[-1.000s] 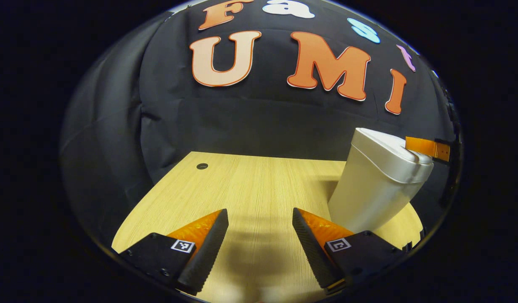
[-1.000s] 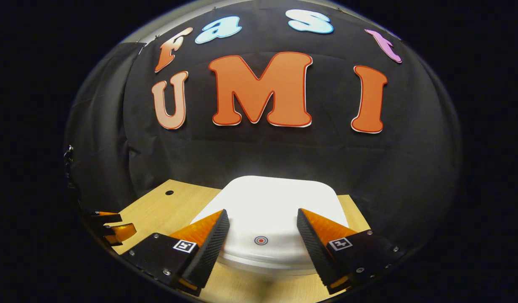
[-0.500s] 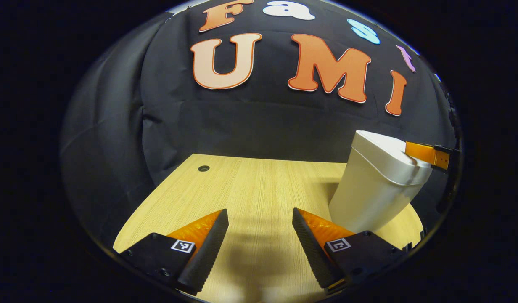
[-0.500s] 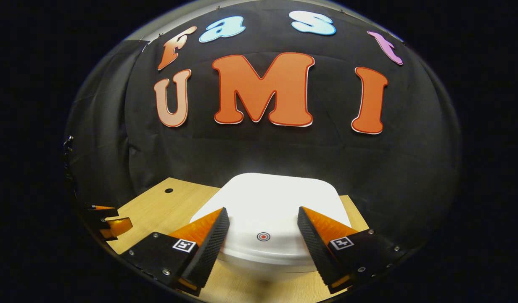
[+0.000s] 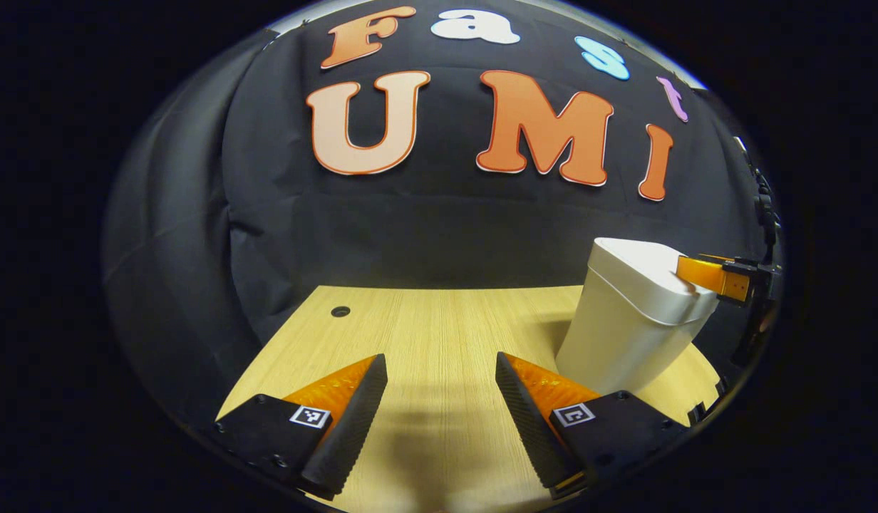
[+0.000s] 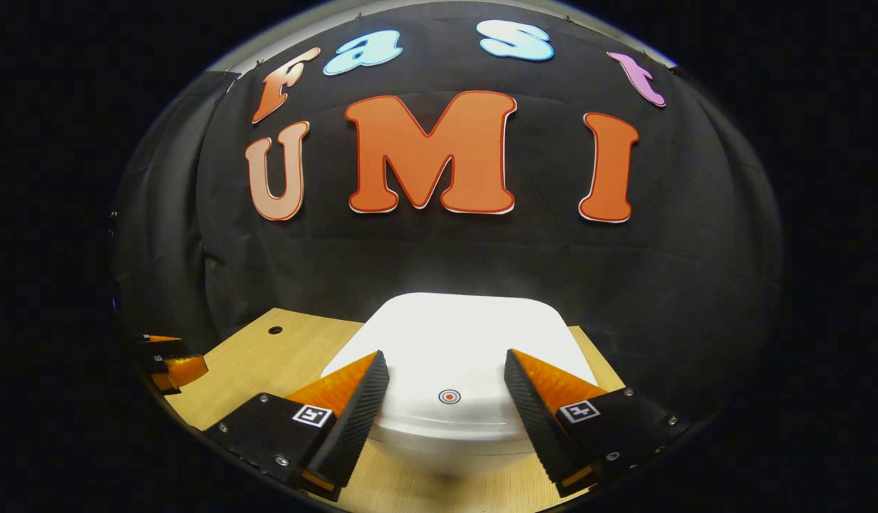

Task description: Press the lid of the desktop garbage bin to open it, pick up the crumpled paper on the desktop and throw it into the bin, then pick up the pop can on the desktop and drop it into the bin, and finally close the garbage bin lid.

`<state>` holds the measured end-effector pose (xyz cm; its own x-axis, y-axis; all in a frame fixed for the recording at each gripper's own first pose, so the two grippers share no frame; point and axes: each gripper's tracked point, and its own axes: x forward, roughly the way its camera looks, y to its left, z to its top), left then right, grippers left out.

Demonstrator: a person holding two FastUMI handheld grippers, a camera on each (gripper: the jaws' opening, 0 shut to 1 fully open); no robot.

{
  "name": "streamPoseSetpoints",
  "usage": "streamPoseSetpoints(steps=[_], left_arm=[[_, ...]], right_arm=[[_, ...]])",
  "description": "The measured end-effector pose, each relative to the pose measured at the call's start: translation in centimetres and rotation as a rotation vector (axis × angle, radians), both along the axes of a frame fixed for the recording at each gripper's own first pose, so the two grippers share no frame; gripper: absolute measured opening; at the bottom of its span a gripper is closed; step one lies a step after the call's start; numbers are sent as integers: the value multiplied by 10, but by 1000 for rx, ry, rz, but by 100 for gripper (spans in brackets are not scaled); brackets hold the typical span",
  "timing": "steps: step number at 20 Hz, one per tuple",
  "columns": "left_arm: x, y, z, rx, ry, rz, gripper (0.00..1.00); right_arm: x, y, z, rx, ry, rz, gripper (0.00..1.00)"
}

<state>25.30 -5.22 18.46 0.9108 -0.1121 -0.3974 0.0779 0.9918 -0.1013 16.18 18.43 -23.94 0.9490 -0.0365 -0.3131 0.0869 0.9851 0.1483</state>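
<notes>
Hovering over wood-grain desk (image 5: 425, 320), smooth rounded white bin lid (image 6: 453, 342) shut.

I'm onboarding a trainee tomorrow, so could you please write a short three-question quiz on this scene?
1. True or false: the lid of the white garbage bin is shut.
2. Which gripper hangs over the lid with the red target mark between its fingers? A) left gripper B) right gripper
3. Fill in: the left gripper, its jaws open, hovers over the bare wooden ____.

Key: 1 true; 2 B; 3 desktop.
</notes>
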Motion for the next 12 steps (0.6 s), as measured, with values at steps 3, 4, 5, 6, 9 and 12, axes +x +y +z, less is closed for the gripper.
streamPoseSetpoints(steps=[3, 4, 5, 6, 9, 12], left_arm=[[8, 8, 15, 6, -37, -21, 98], [10, 12, 23, 4, -53, -24, 98], [13, 16, 29, 4, -69, -24, 98], [16, 20, 34, 4, -86, -26, 98], [23, 29, 49, 4, -135, -31, 97], [22, 39, 60, 1, -178, -20, 98]], right_arm=[[0, 0, 3, -5, -15, -15, 99], [-1, 0, 4, -6, -16, -19, 99], [-2, -1, 5, -14, -15, -33, 99], [-3, -1, 9, -37, -24, -45, 99], [-4, 17, 27, -106, -72, -21, 99], [-1, 48, 50, -114, -142, 30, 99]])
